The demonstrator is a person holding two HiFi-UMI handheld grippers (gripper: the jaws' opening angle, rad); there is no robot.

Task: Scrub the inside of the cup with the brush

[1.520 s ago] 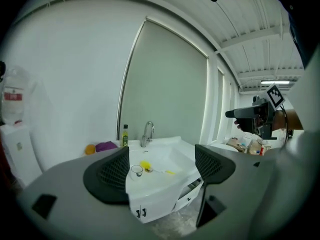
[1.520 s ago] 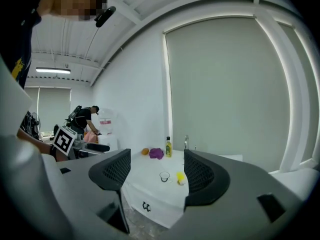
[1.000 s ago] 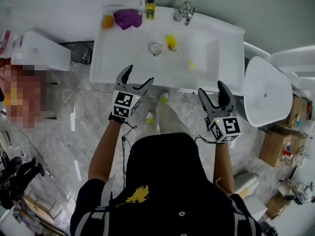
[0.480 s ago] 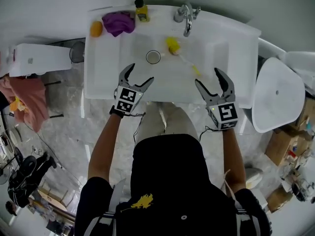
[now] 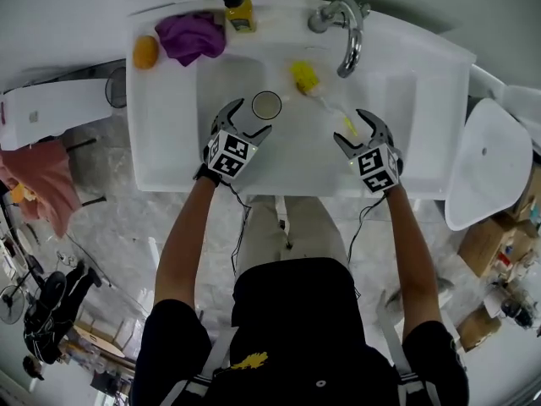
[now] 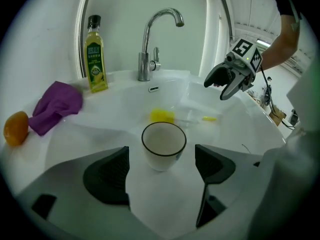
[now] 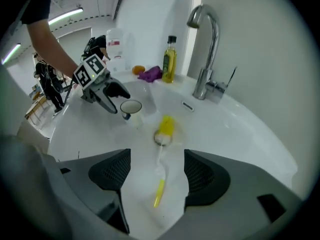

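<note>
Head view: we see a white ceramic sink (image 5: 423, 100) from above. A white cup with a dark rim (image 5: 266, 105) stands upright in the basin, left of centre. The brush, with a yellow sponge head, a clear stem and a yellow handle tip (image 5: 321, 96), lies flat in the basin to the right of the cup and apart from it, its head toward the chrome tap (image 5: 347, 32). The left claw (image 5: 252, 115) is just beside the cup with its jaws apart. The right claw (image 5: 350, 126) is over the brush's handle end, jaws apart too. On the back left rim are a yellow bottle with a black cap (image 5: 238, 11), a purple cloth (image 5: 190, 36) and an orange fruit (image 5: 145, 52).

Left gripper view: the left claw (image 6: 160, 169) is spread wide. The cup (image 6: 163, 145) stands between the two pads with a gap on each side, so nothing is gripped. The cup looks empty. The brush's yellow head (image 6: 162, 116) lies just behind it, and the right claw (image 6: 225, 84) hangs over the basin's right side.

Right gripper view: the right claw (image 7: 152, 176) is spread wide. The brush (image 7: 161, 161) lies lengthwise between the pads on the basin floor, and neither pad touches it. The cup (image 7: 131, 108) is further back on the left, with the left claw (image 7: 117, 100) right beside it.
</note>
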